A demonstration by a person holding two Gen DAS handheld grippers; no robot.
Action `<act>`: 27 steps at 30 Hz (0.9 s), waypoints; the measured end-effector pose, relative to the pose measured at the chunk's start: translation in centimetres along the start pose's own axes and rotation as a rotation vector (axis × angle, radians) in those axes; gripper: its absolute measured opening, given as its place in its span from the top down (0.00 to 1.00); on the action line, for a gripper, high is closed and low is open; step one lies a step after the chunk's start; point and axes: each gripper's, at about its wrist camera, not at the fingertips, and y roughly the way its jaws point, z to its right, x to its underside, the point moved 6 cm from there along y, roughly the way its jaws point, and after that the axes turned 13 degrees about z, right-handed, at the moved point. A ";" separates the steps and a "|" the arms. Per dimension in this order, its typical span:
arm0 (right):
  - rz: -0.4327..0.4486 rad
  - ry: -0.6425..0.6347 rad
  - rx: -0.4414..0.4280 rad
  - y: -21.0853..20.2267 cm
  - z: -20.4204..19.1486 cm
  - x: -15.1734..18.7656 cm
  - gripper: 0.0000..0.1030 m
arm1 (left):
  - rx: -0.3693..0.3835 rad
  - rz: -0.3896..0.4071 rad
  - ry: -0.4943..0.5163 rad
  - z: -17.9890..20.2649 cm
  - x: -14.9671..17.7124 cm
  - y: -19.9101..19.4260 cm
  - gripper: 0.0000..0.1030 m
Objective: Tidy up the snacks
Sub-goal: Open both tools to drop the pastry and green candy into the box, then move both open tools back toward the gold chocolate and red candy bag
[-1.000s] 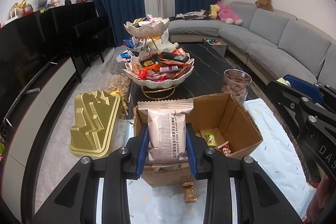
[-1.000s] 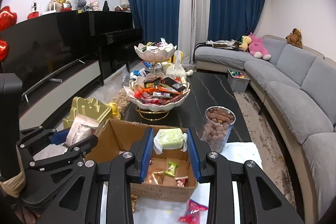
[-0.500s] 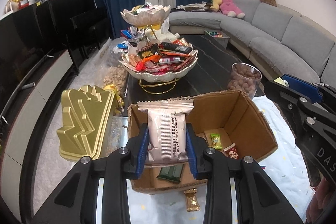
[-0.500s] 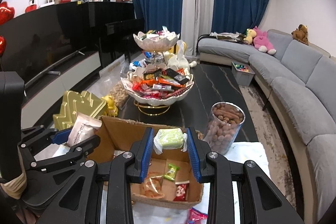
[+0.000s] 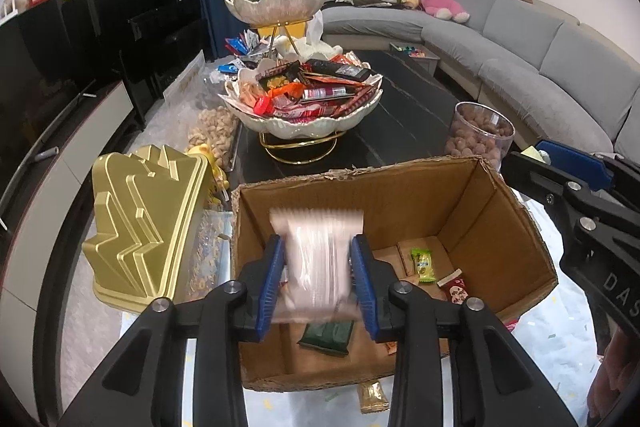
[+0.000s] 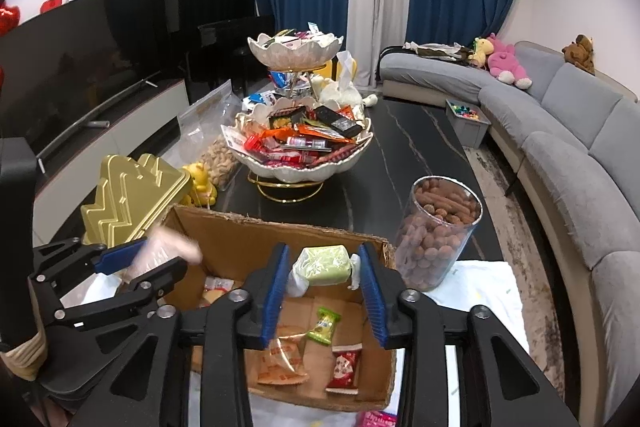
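With both grippers hanging over the box (image 5: 384,195), status:
left gripper (image 5: 318,281): jaws spread a bit wider than the pale packet (image 5: 316,263); packet is blurring between the pads, above the box interior; whether the pads are touching it, cannot tell
right gripper (image 6: 325,285): jaws are clamping a green packet (image 6: 323,264) by its sides, over the box's far wall
box contents: small green candy (image 6: 323,325), orange packet (image 6: 282,359), red packet (image 6: 344,367), dark green packet (image 5: 328,335) are lying on the floor
table (image 6: 404,163): two-tier snack bowl (image 6: 298,151) and clear jar (image 6: 438,231) are sitting behind the box; gold lid (image 5: 140,223) is lying just left of it
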 end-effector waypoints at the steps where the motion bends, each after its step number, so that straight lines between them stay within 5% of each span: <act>1: 0.004 0.000 0.002 0.0 0.1 -0.1 0.56 | -0.004 0.005 0.007 -0.1 0.0 -0.1 0.52; 8: 0.031 0.002 0.034 -1.4 0.5 -0.9 0.30 | -0.018 0.031 0.005 -0.6 -0.6 -1.2 0.35; 27: 0.094 0.021 0.075 -7.8 1.6 -2.1 0.25 | -0.054 0.088 0.008 0.5 -1.3 -7.5 0.27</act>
